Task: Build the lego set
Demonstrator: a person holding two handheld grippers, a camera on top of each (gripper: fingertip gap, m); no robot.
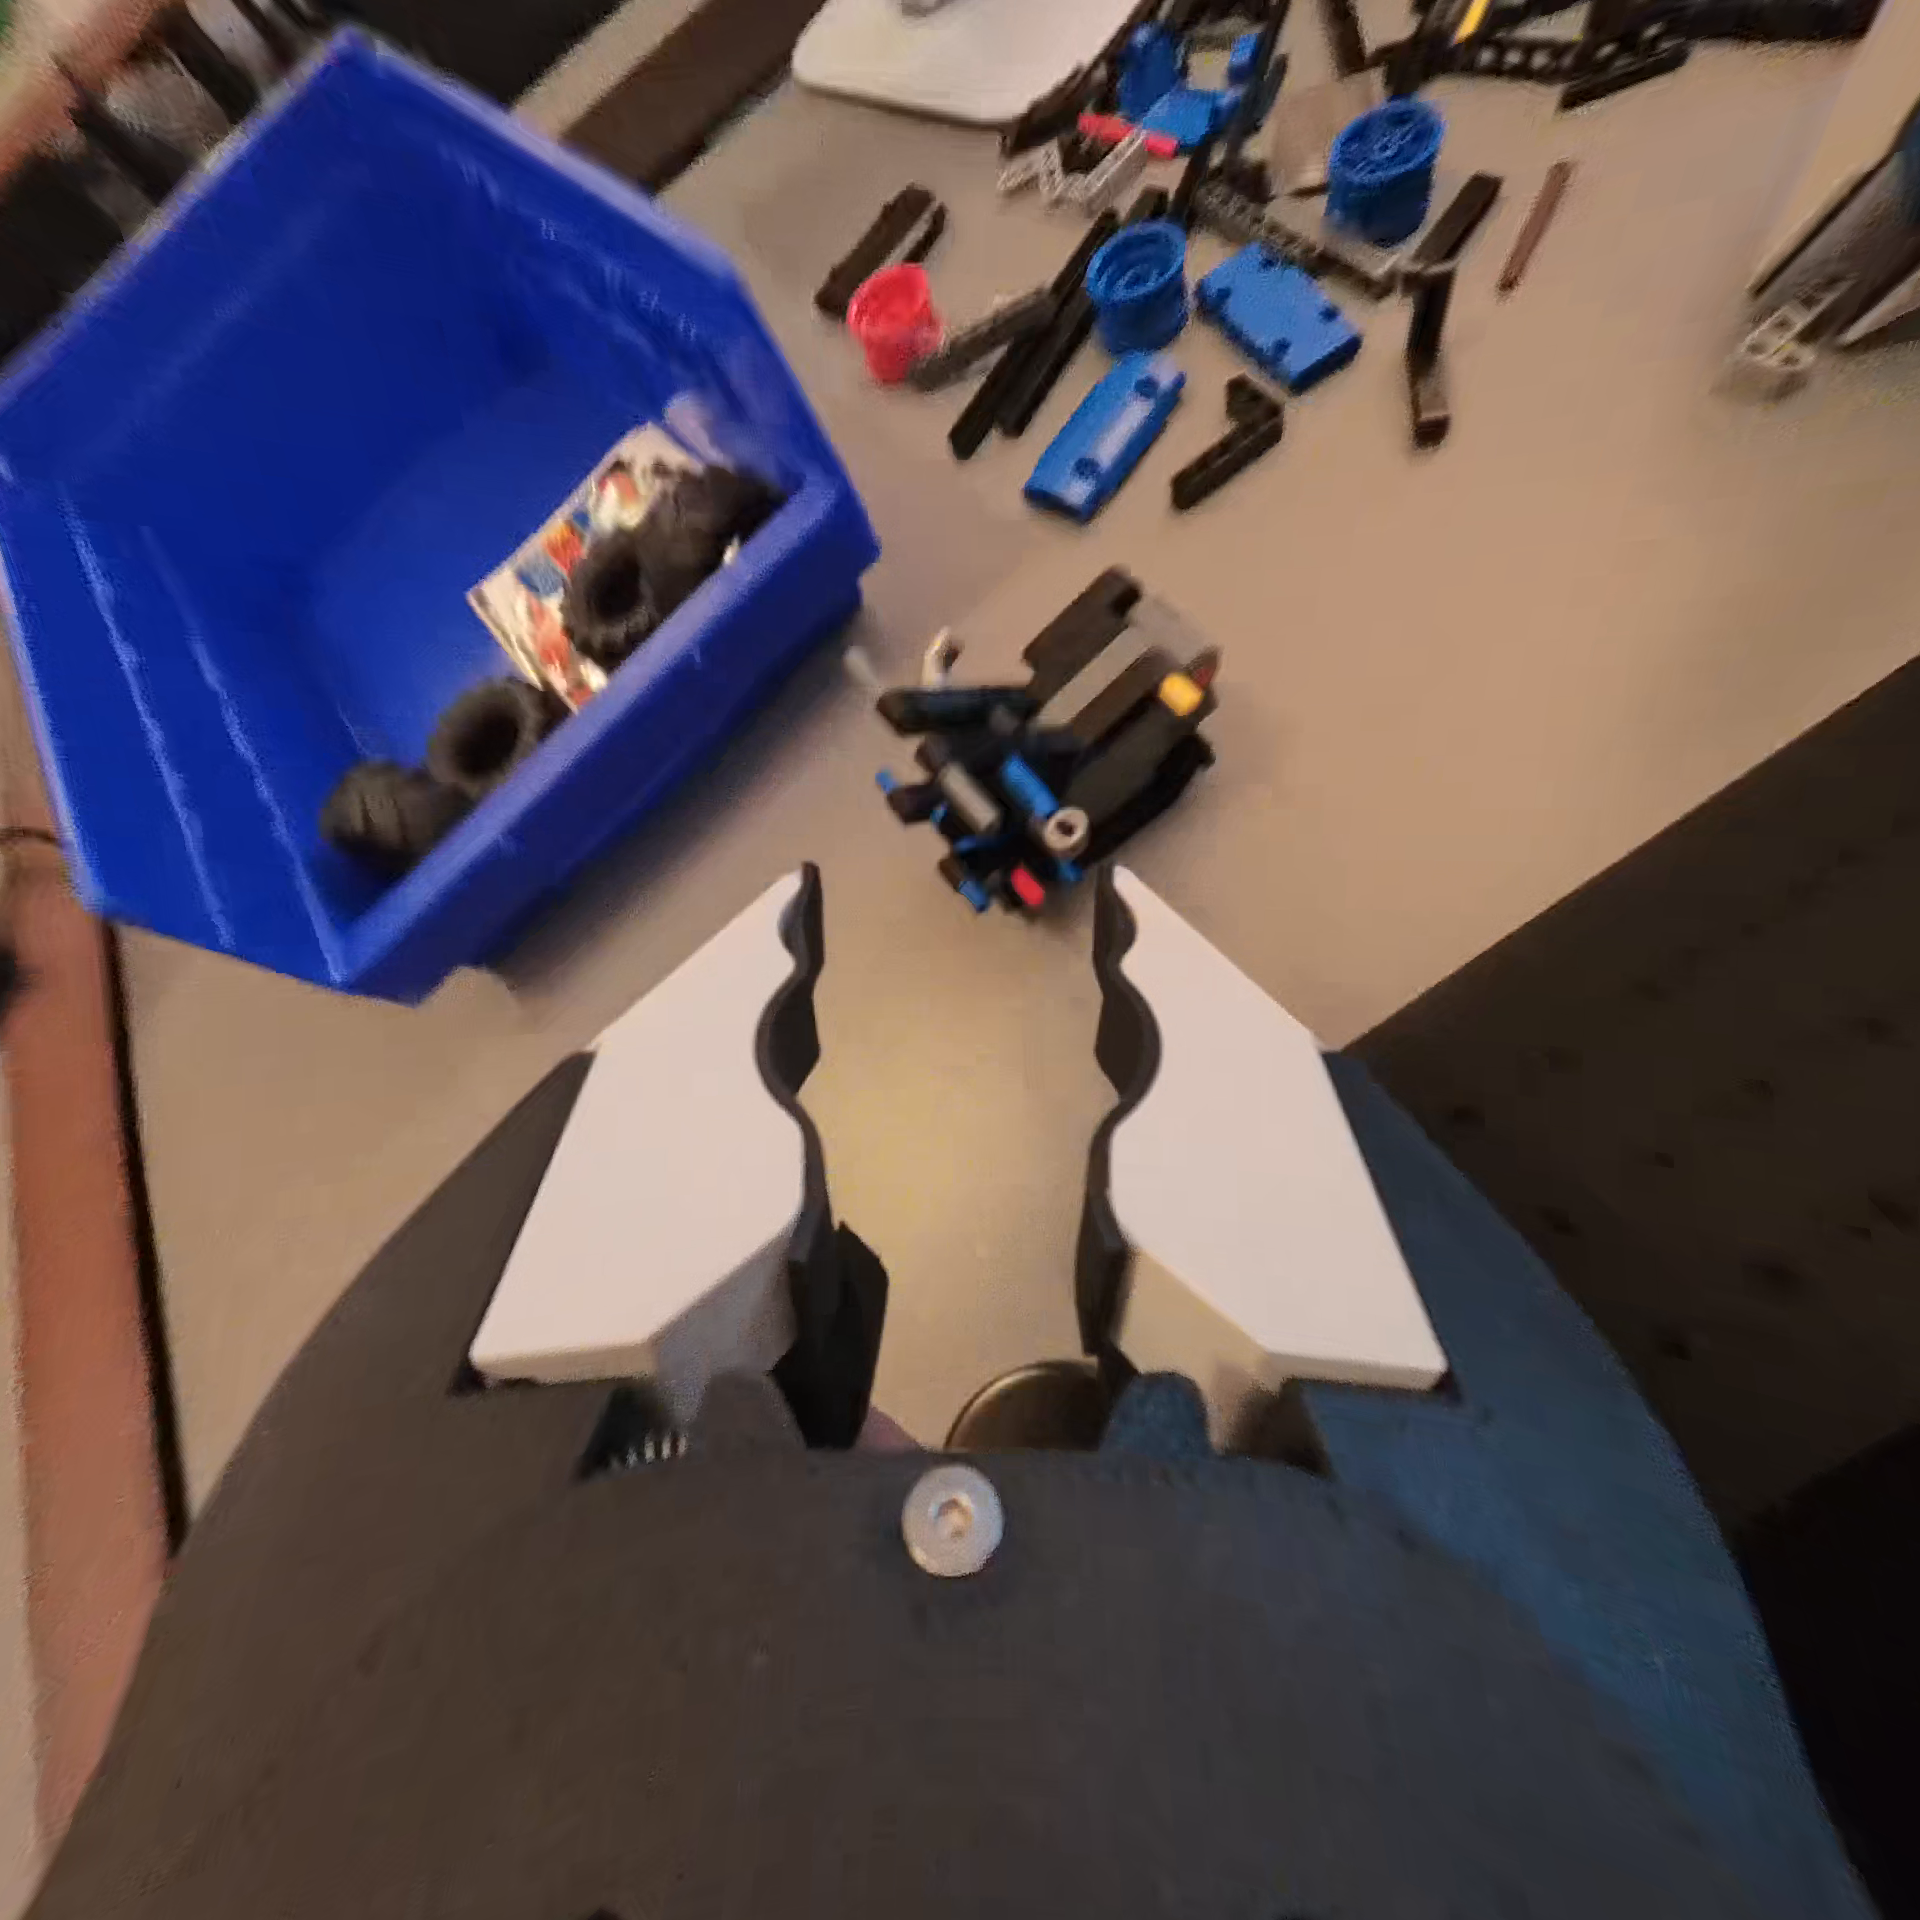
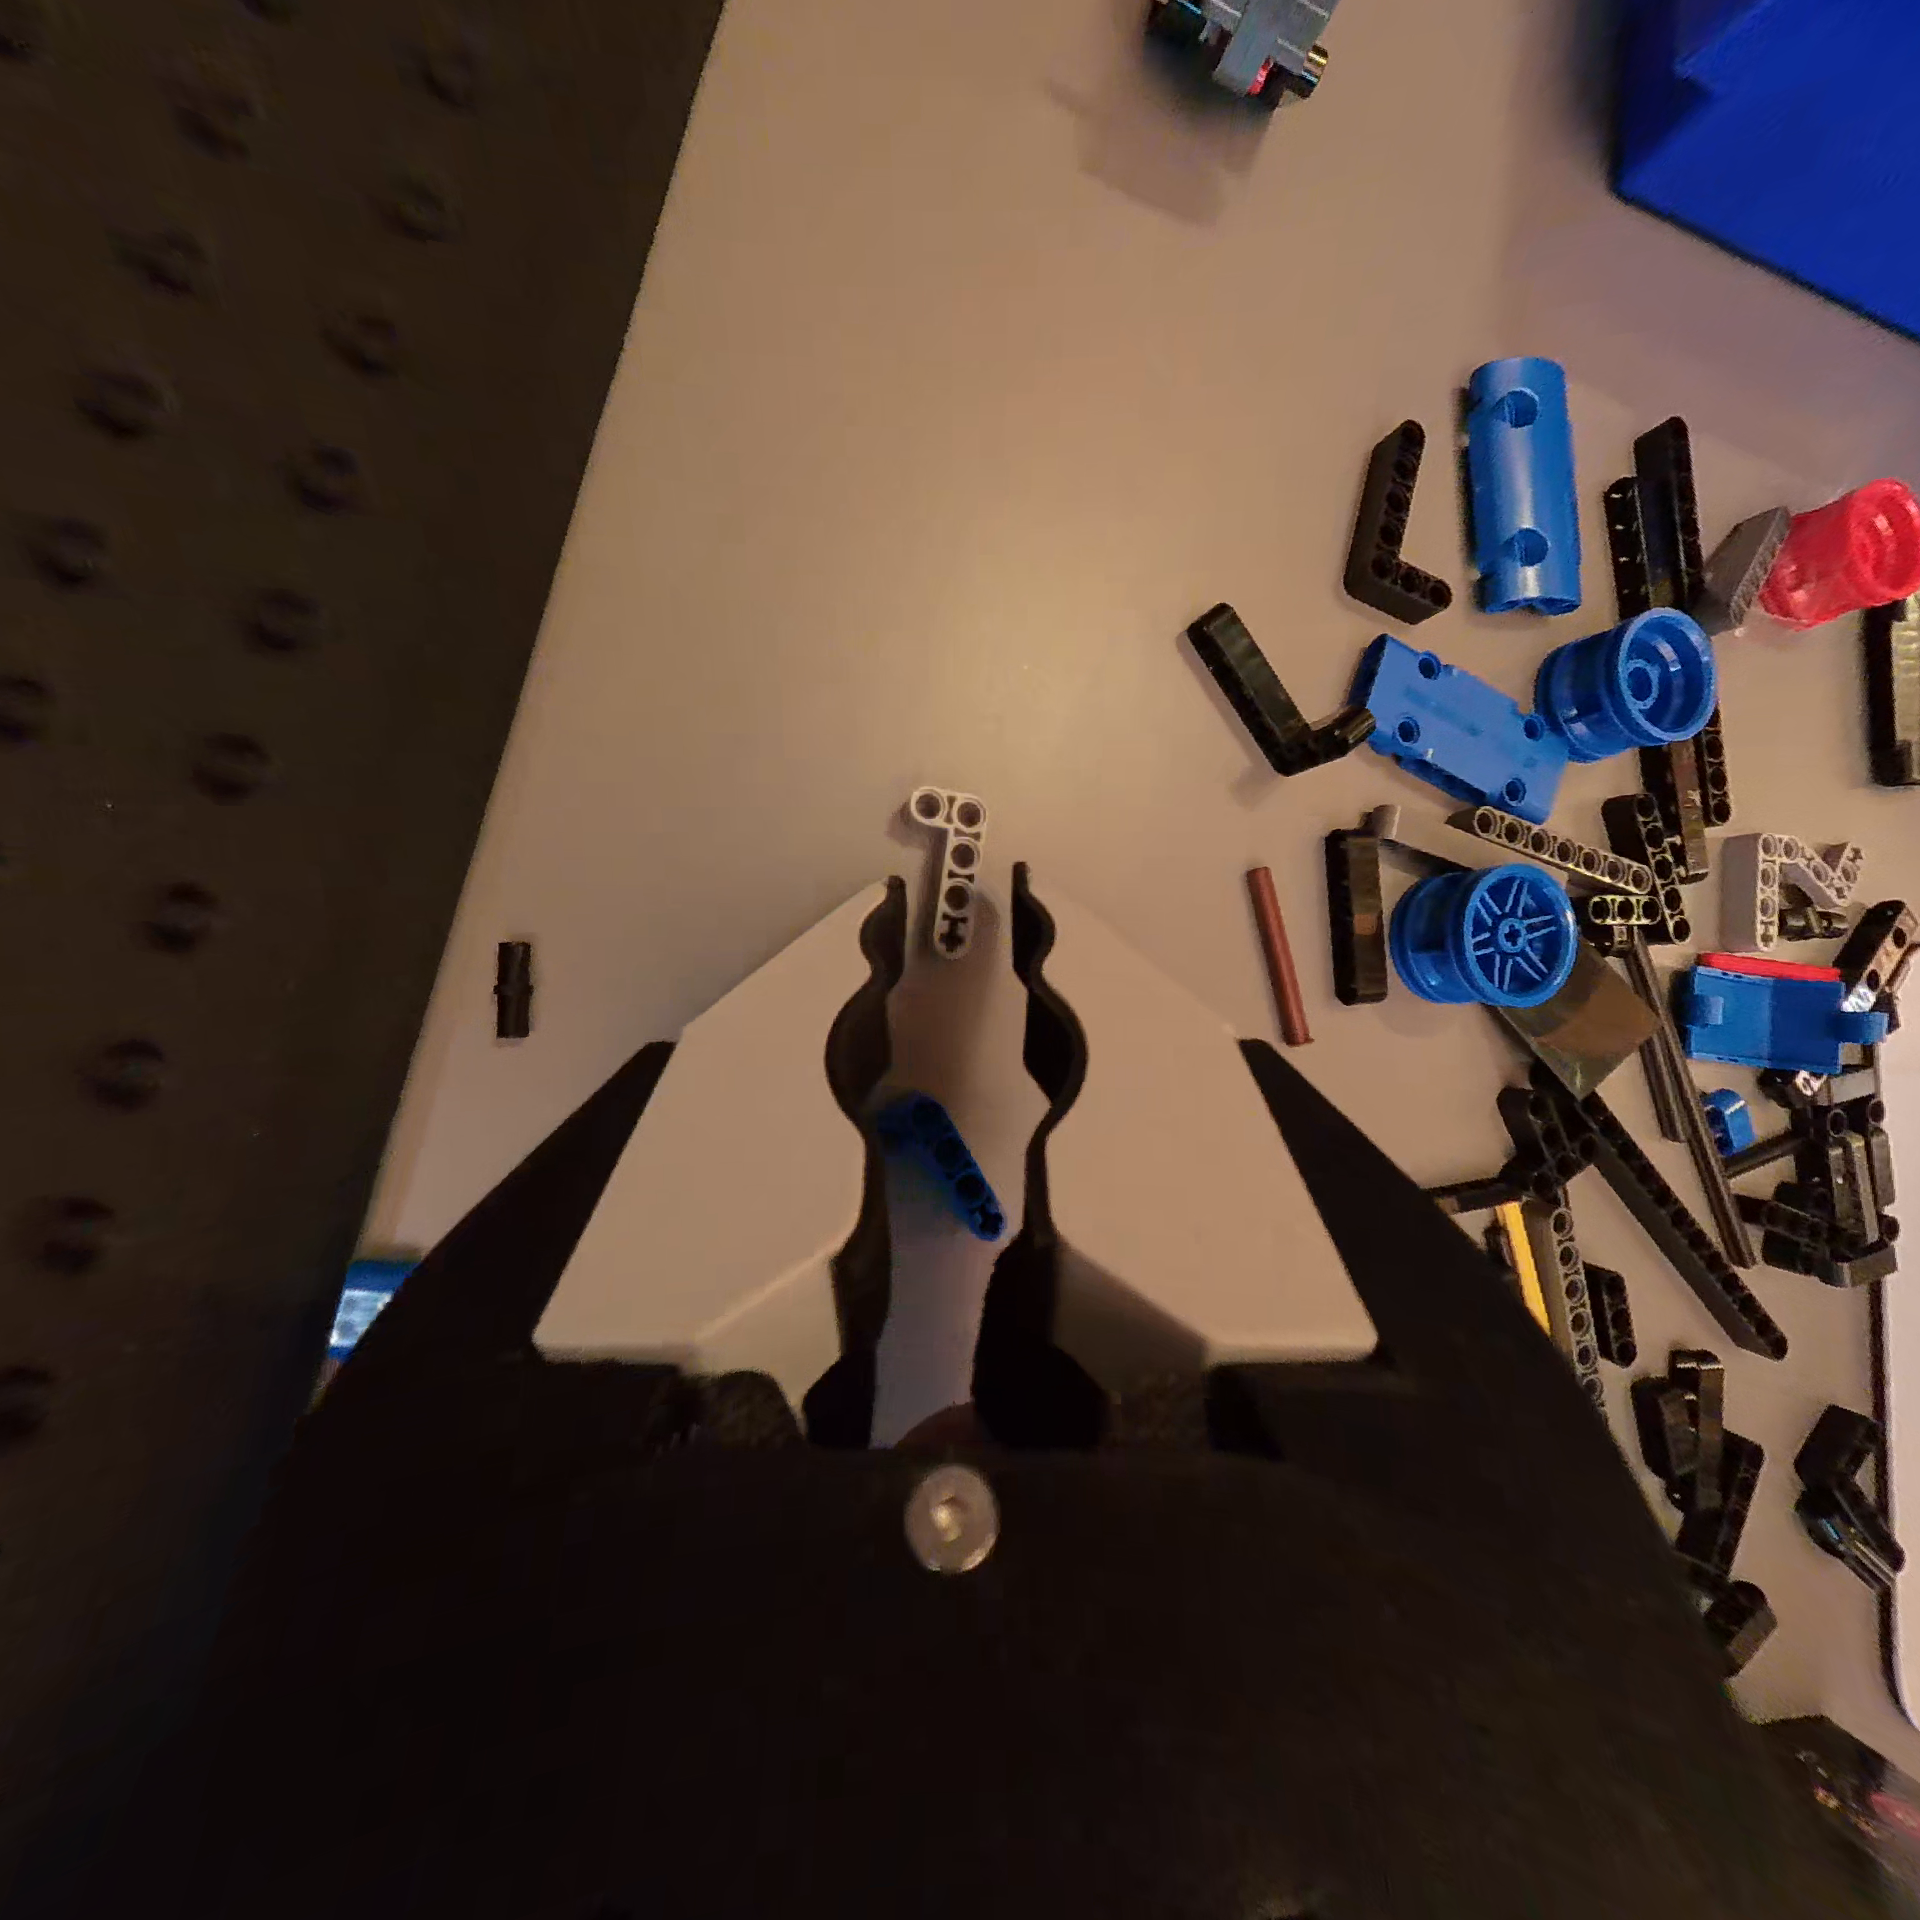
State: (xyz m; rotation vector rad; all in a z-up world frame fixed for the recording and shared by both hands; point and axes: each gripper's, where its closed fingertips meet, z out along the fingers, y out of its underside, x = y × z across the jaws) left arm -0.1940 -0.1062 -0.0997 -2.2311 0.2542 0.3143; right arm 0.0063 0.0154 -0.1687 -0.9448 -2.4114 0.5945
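Observation:
In the left wrist view, a partly built Lego assembly (image 1: 1049, 748) of black, grey and blue parts lies on the grey table just beyond my left gripper (image 1: 961, 883), which is open and empty. In the right wrist view, my right gripper (image 2: 956, 878) is open with its jaws a little apart. A light grey L-shaped beam (image 2: 951, 873) lies on the table between its fingertips, with a gap on each side. A short blue beam (image 2: 940, 1169) lies under the fingers. The assembly (image 2: 1236, 42) shows at the top edge.
A blue bin (image 1: 312, 468) with black tyres (image 1: 478, 727) and a printed sheet stands left. Loose black beams, blue wheels (image 2: 1626, 686) and a red part (image 2: 1855, 566) lie in a pile. A black pin (image 2: 512, 989) and brown axle (image 2: 1280, 956) lie apart. A dark studded mat (image 2: 208, 623) borders the table.

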